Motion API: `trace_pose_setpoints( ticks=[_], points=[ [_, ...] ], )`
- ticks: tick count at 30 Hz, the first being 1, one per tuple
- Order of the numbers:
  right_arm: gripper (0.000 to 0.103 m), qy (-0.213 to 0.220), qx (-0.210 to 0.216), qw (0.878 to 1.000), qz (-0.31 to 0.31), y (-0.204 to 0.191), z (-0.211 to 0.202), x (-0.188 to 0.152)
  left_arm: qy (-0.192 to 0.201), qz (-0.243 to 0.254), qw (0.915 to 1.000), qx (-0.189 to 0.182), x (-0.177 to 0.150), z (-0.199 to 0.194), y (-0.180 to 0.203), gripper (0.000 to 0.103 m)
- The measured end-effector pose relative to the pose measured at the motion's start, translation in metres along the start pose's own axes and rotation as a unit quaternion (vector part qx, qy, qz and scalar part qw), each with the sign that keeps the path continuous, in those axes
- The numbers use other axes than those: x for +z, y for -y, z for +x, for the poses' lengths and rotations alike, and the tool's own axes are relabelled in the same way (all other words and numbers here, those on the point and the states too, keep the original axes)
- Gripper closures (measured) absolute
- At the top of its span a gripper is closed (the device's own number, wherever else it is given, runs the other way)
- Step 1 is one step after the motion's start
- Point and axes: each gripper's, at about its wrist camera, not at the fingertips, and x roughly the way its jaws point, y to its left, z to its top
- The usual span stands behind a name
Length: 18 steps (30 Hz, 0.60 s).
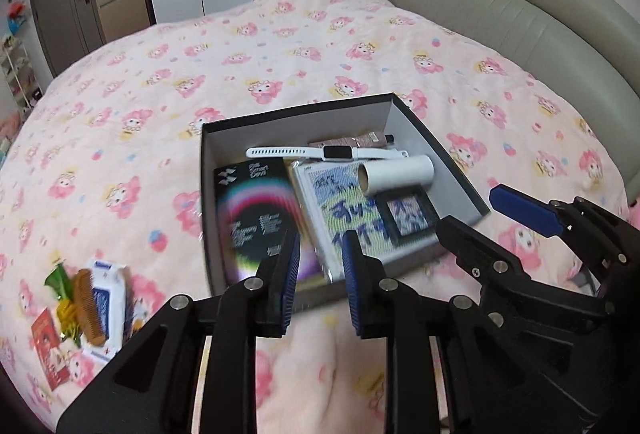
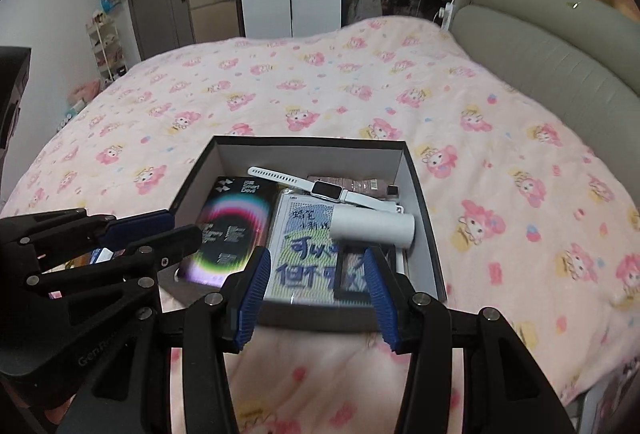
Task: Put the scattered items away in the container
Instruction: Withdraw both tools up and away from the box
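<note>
Left wrist view shows the left gripper (image 1: 320, 266) with its blue pads apart and nothing between them, held over the near edge of the black box (image 1: 440, 154) on the pink blanket (image 1: 240, 74). That box holds a white smartwatch (image 1: 332, 153), a white tube (image 1: 396, 172) and a black booklet (image 1: 256, 218), while a wooden comb (image 1: 90, 306), a wipes pack (image 1: 110, 298) and a red card (image 1: 48, 350) lie together on the blanket to its left. Right wrist view shows the right gripper (image 2: 316, 282) spread wide and empty at the same near edge.

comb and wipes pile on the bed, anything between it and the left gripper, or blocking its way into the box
Nothing visible. The left gripper is open and empty, with only bare blanket between it and the comb. The box has no lid, though its floor is already crowded.
</note>
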Motion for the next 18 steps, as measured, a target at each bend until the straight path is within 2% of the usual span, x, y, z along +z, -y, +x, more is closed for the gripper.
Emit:
trace_pose_setpoints(
  ticks=[7,18],
  points=[
    [0.058,-0.004,0.042,0.999,0.01,-0.024,-0.021,-0.03,0.008,-0.026,0.9994,0.022,-0.044,-0.03,-0.017,0.081],
    [0.058,-0.028,0.107,0.993,-0.04,-0.093,-0.01,-0.058,-0.008,-0.088,0.9933,0.074,-0.103,-0.05,-0.076,0.078]
  ],
)
